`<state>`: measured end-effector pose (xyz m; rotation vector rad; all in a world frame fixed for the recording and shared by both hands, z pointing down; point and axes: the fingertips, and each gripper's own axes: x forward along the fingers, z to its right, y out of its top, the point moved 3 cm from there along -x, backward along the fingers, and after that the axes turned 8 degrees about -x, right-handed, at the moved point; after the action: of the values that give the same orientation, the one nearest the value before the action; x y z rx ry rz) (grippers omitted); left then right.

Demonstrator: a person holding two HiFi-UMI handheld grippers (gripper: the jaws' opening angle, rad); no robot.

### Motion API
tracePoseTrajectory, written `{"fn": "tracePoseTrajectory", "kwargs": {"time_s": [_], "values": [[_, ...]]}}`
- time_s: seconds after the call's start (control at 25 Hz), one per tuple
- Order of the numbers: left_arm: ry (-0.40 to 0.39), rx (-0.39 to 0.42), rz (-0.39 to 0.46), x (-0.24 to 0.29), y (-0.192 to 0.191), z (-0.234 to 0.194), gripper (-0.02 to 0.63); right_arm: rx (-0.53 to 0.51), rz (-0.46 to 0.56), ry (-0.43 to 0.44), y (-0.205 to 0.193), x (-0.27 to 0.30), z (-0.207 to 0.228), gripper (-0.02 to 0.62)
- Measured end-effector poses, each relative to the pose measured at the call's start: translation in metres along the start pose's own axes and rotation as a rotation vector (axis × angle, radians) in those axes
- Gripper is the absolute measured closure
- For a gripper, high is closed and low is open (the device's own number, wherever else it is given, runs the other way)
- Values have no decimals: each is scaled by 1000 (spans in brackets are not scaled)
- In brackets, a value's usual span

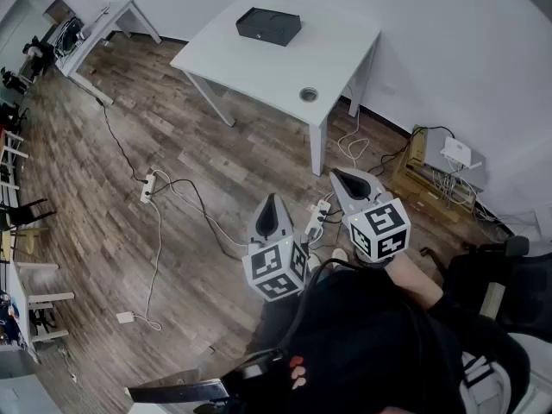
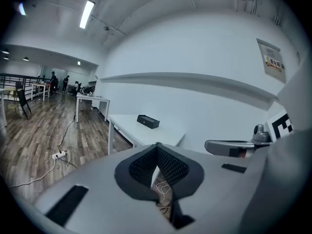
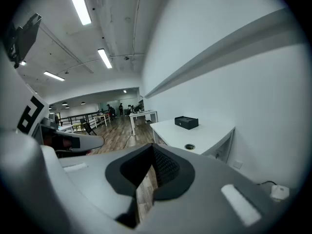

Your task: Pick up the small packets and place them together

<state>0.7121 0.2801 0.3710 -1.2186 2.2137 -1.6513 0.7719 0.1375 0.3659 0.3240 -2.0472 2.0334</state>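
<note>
White rectangular table [image 1: 259, 67] with a flat black box [image 1: 268, 26] stands well ahead of the clenched, empty left gripper [image 1: 271, 201] and right gripper [image 1: 347, 178]; approach before opening.

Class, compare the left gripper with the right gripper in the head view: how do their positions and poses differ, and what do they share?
The right gripper reaches nearer the white table than the left gripper. The left gripper points straight up the picture; the right gripper slants up and leftward. Both are shut with nothing between their jaws.
</note>
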Motion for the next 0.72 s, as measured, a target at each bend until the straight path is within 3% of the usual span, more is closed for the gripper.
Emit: {"fn": "tracePoseTrajectory", "kwargs": {"time_s": [0.4, 0.6, 0.72], "values": [[5, -6, 1, 3, -3, -5, 607, -7, -1, 1, -3, 4, 2, 595], [8, -35, 12, 2, 4, -12, 607, 79, 89, 73, 6, 7, -1, 595], [25, -41, 20, -4, 7, -25, 607, 101, 102, 70, 7, 11, -1, 594]]}}
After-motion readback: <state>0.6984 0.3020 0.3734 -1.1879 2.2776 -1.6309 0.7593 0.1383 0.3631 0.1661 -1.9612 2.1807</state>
